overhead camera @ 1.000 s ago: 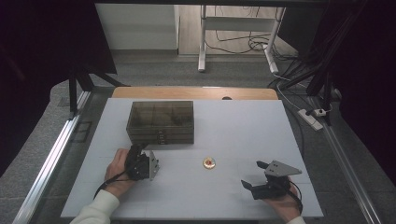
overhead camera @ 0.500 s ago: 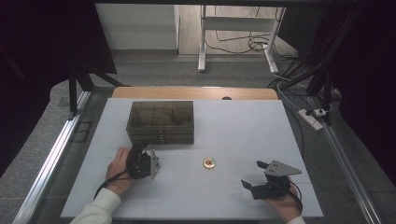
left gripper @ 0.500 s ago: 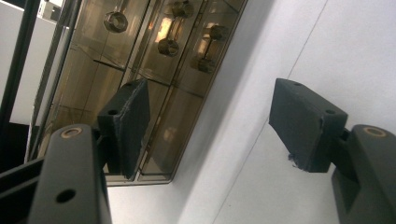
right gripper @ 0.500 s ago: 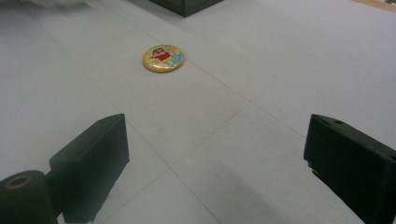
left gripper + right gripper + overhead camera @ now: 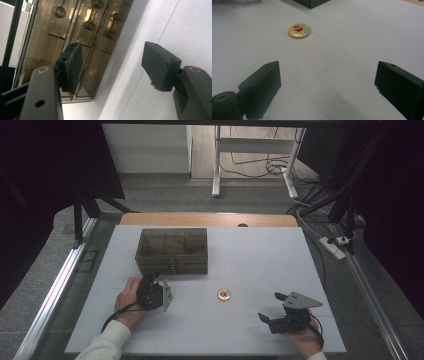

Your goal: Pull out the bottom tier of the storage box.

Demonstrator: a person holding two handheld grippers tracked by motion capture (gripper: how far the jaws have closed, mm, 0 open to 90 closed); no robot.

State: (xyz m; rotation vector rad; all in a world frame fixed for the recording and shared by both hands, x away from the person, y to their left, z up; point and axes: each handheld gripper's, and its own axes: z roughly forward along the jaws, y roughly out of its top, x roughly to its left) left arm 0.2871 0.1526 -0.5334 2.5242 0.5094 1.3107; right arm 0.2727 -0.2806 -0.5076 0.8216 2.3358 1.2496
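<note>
A smoked, see-through drawer box (image 5: 172,250) stands on the white table top (image 5: 260,255), left of centre. My left gripper (image 5: 151,281) sits just in front of it and points at its drawer fronts. In the left gripper view, the drawer box (image 5: 75,25) shows round knobs (image 5: 89,25), and the left gripper (image 5: 112,53) is open; its jaws have just been closing a little with nothing between them. A round yellow cartoon badge (image 5: 223,294) lies flat mid-table. My right gripper (image 5: 270,306) rests at the front right, open. The badge (image 5: 299,30) lies well ahead of the right gripper (image 5: 328,68).
A wooden strip (image 5: 210,219) runs along the table's far edge. A metal rail (image 5: 55,285) borders the left side. Cables and a power strip (image 5: 335,245) lie on the floor to the right. Bare white surface stretches between the badge and both grippers.
</note>
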